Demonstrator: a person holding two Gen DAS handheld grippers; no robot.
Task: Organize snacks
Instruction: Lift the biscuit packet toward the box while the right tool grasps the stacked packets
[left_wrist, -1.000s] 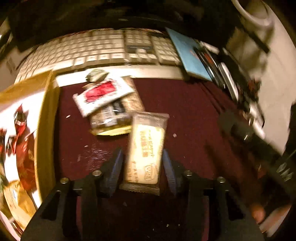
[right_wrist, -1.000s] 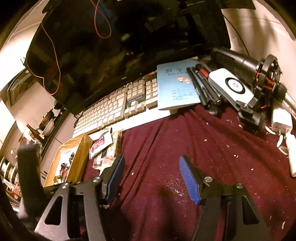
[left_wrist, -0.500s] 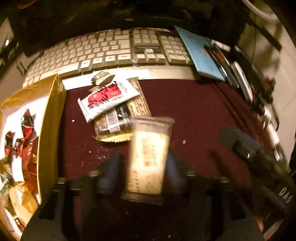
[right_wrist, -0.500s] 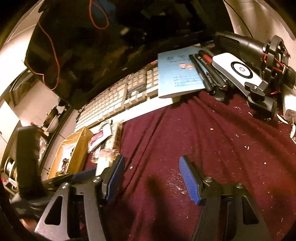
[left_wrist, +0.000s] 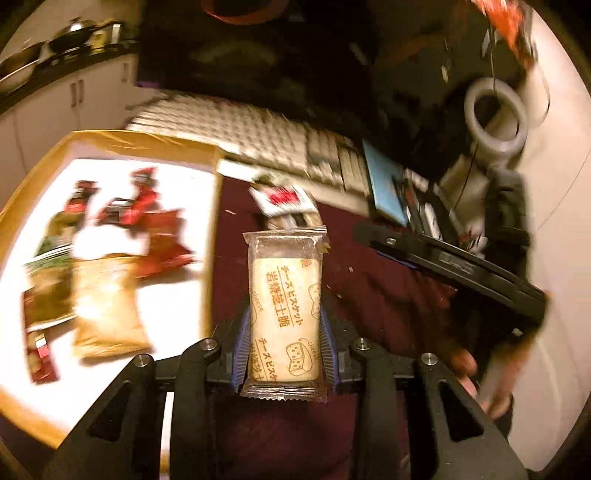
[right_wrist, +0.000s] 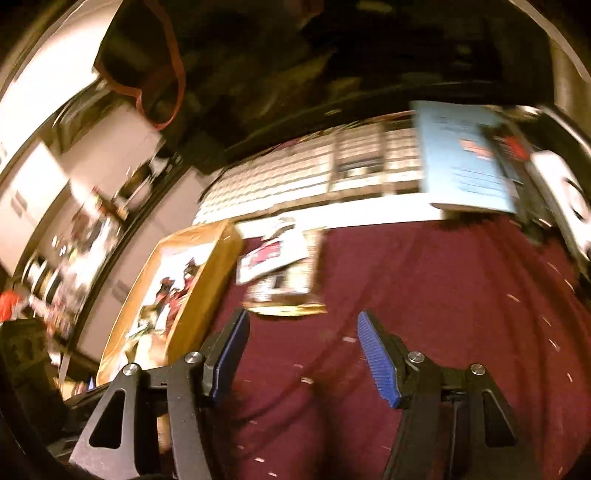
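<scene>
My left gripper (left_wrist: 285, 345) is shut on a cream cheese-biscuit packet (left_wrist: 284, 310) and holds it lifted above the maroon cloth, just right of the cardboard box (left_wrist: 212, 236). The box holds several snack packets, red ones (left_wrist: 147, 214) and a tan one (left_wrist: 105, 306). A small pile of snacks with a red-and-white packet (left_wrist: 282, 197) lies on the cloth near the keyboard; it also shows in the right wrist view (right_wrist: 280, 269). My right gripper (right_wrist: 303, 354) is open and empty above the cloth, just short of that pile. The box (right_wrist: 199, 280) is to its left.
A white keyboard (right_wrist: 314, 166) and dark monitor (right_wrist: 295, 55) stand behind the cloth (right_wrist: 443, 295). A blue booklet (right_wrist: 465, 155) with pens lies at the right. My right gripper shows as a dark bar in the left wrist view (left_wrist: 443, 258). A tape roll (left_wrist: 495, 114) stands at back right.
My left gripper closed on the biscuit packet, lifted it and swung left toward the box. My right gripper moved left toward the snack pile, still open.
</scene>
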